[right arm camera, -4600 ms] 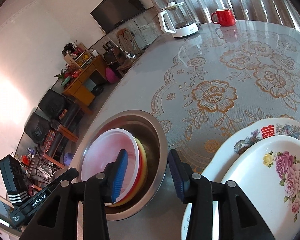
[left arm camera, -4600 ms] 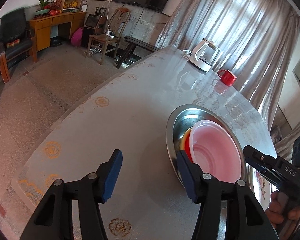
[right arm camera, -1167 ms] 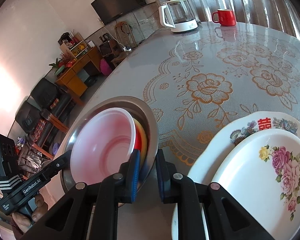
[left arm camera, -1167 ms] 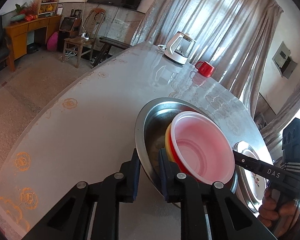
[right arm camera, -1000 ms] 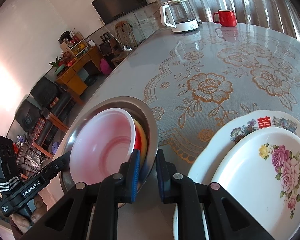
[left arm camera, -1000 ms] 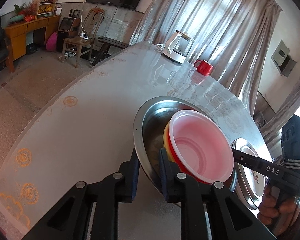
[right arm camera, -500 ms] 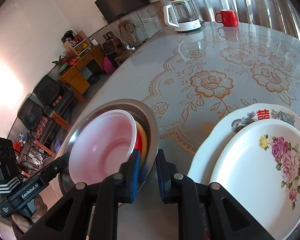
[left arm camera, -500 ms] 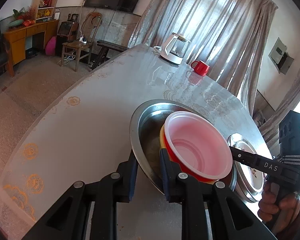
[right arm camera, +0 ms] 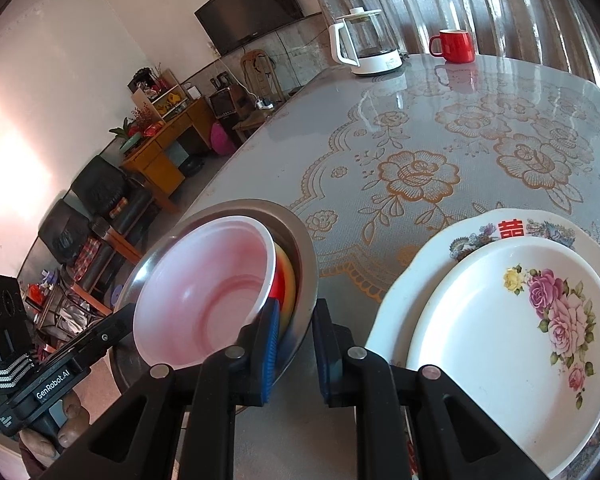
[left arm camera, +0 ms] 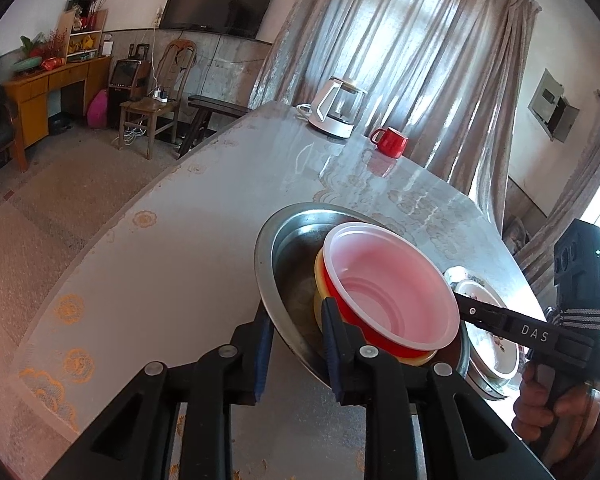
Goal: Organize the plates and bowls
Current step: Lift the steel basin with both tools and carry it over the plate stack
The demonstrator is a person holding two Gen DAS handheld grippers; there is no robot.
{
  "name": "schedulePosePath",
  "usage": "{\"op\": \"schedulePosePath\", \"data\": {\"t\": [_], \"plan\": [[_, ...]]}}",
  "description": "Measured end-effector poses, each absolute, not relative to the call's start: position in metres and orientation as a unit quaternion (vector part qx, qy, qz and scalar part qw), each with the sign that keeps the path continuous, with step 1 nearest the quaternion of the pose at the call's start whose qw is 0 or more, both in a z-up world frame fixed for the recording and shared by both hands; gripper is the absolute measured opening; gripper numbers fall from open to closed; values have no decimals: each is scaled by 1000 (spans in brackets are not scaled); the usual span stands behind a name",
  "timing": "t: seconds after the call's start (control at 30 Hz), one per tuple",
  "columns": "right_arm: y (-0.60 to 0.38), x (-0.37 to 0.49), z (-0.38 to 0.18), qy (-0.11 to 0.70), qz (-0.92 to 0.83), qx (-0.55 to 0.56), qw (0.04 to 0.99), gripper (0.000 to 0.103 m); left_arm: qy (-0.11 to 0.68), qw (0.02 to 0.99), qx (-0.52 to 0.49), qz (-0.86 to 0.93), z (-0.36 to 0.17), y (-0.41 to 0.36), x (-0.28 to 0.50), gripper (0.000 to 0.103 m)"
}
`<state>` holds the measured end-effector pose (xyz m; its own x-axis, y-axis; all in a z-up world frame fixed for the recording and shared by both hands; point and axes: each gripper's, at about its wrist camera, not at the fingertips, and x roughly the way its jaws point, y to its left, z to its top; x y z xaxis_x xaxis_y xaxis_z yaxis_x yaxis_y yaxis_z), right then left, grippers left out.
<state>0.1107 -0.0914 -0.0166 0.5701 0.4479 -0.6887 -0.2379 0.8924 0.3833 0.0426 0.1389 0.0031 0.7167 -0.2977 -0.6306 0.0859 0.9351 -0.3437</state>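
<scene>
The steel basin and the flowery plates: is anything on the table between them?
No. In the right wrist view, only bare patterned tablecloth lies between the steel basin and the stacked plates.

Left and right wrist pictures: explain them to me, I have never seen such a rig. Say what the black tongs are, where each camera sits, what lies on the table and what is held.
There is no robot here. A person holds a left gripper and a right gripper, each with a fisheye camera looking forward along its two black jaws. Each picture is taken from one tool and shows the other off to the side. In front is a steel basin holding a pink bowl nested in red and yellow bowls. Beside it on the table are two stacked flowered plates, and farther off a kettle and a red mug. Both pairs of jaws are shut on the basin's rim, from opposite sides.
</scene>
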Motion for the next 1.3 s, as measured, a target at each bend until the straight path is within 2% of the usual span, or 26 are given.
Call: {"op": "schedulePosePath", "data": {"t": [0.9, 1.3], "plan": [[-127, 81, 9, 379, 178, 147, 896, 16, 336, 920, -126, -155, 31, 113, 32, 24], [-177, 57, 29, 346, 133, 163, 914, 16, 329, 912, -101, -222, 52, 59, 41, 26]]}}
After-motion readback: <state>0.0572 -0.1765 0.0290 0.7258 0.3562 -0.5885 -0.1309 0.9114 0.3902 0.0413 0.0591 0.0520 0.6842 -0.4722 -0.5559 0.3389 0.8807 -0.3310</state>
